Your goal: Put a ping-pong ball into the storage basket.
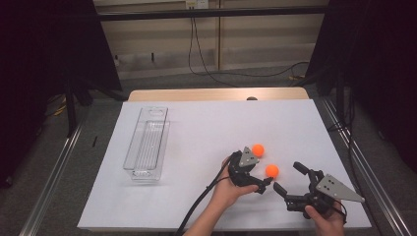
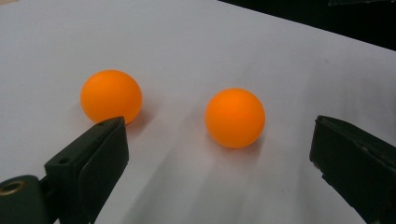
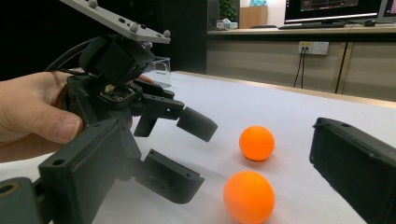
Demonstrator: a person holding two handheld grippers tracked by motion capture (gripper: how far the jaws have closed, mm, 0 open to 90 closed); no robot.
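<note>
— Balls first: how are they going to handle?

— Lightly, I'm judging. The near orange ball and the far orange ball are looking like smooth, hollow, hard-shelled things, so they are likely rolling at the slightest nudge and slipping out of a lopsided pinch. Both are sitting on the white tabletop, near each other but apart, well right of the clear tray.

— Where should the hold be going?

— Across the widest part, one jaw on each side, so the ball is not squirting up or forward. Gentle pressure should be enough.

— What is the left gripper doing?

— It is lying low over the tabletop in the person's left hand, pointing towards the right, jaws spread wide and holding nothing. In the left gripper view the near ball is sitting between the jaws, a little ahead of their tips and touching neither, with the other ball just beyond the left jaw.

— And the right gripper?

— It is hovering just right of the near ball, angled inward, jaws also wide apart and empty, facing the left gripper.
</note>
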